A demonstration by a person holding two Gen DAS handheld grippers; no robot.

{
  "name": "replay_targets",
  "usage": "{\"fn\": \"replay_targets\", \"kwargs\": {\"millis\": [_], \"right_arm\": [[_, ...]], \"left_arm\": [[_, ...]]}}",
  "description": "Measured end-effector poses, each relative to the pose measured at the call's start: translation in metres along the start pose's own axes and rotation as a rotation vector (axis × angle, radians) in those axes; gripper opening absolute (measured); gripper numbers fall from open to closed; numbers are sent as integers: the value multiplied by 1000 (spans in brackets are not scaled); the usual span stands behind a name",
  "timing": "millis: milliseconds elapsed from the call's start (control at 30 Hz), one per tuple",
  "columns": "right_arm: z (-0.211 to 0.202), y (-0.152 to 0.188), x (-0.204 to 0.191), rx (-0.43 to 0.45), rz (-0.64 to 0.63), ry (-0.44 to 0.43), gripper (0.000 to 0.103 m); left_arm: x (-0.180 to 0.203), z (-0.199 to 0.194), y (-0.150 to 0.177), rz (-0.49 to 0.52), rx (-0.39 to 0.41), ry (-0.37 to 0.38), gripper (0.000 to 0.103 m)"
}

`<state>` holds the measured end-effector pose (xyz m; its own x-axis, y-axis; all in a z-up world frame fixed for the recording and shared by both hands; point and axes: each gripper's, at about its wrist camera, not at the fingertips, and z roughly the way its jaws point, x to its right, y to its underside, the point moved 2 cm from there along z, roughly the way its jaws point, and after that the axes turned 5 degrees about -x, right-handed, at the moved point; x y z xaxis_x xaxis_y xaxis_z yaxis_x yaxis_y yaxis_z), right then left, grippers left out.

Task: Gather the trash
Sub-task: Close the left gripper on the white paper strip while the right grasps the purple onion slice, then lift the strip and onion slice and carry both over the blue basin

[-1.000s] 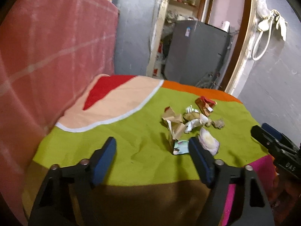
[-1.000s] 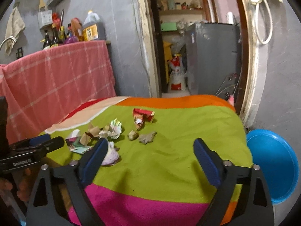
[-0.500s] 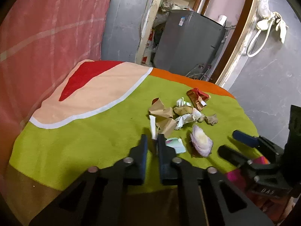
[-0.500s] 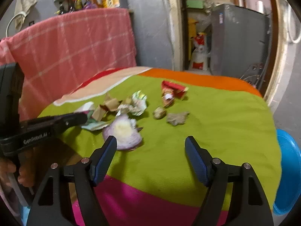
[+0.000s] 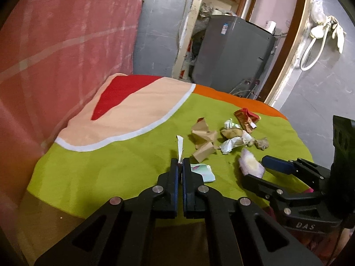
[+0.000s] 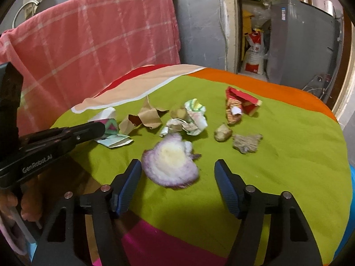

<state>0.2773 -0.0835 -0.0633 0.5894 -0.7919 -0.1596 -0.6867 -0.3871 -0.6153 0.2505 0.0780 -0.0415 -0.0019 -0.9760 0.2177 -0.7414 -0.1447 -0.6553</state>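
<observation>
Trash lies on a colourful cloth-covered table (image 5: 111,161): brown paper scraps (image 5: 203,133), crumpled white wrappers (image 5: 233,143), a red packet (image 5: 245,117), a purple-white onion peel (image 6: 170,161) and a teal-and-white carton piece (image 5: 203,171). My left gripper (image 5: 180,167) is shut on a white paper strip (image 5: 180,147) that sticks up between its fingers. My right gripper (image 6: 177,175) is open, its fingers on either side of the onion peel. It also shows in the left wrist view (image 5: 264,168).
A pink checked cloth (image 6: 88,40) hangs behind the table on the left. A grey appliance (image 6: 301,40) stands in the doorway beyond. A blue tub (image 6: 351,199) sits at the table's right edge. A brownish lump (image 6: 223,132) and a grey scrap (image 6: 247,143) lie further right.
My left gripper has closed on the white paper strip and moved in toward the pile. My right gripper has moved forward until its fingers flank the onion peel.
</observation>
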Motion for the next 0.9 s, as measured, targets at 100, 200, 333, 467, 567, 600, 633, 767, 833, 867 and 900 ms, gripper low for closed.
{"fn": "replay_targets", "kwargs": {"millis": [100,200,333,467,567,600,633,767,833,867,900], "right_arm": [[4,-4,-1,-7,3,-11,64],[9,-7,-2,-25,5,-15,54],[10,-7,-5,-26,-6,-13,48],[6,-4,-5,-3,2,-13,42],[0,-1,-5,22,12,-7,41],[-5,1,-5,44,15,-3,41],[-9,2,-5,64,19,0,40],[-29,6,-2,147,35,10,40],[-41,10,0,197,43,19,40],[-49,13,2,227,47,30,40],[-54,14,3,246,50,40,40]], "left_arm": [[-4,-2,1,-11,3,-4,2],[-3,-3,2,-14,5,-7,1],[-1,-4,3,-15,10,-8,1],[0,-6,4,-9,18,-5,1],[3,-10,6,2,32,-8,1],[4,-12,7,6,38,-10,1],[5,-14,7,8,44,-11,1],[11,-22,10,18,75,-9,1],[18,-28,11,32,98,-9,1],[22,-30,11,41,111,-7,1],[26,-32,11,46,120,-4,1]]}}
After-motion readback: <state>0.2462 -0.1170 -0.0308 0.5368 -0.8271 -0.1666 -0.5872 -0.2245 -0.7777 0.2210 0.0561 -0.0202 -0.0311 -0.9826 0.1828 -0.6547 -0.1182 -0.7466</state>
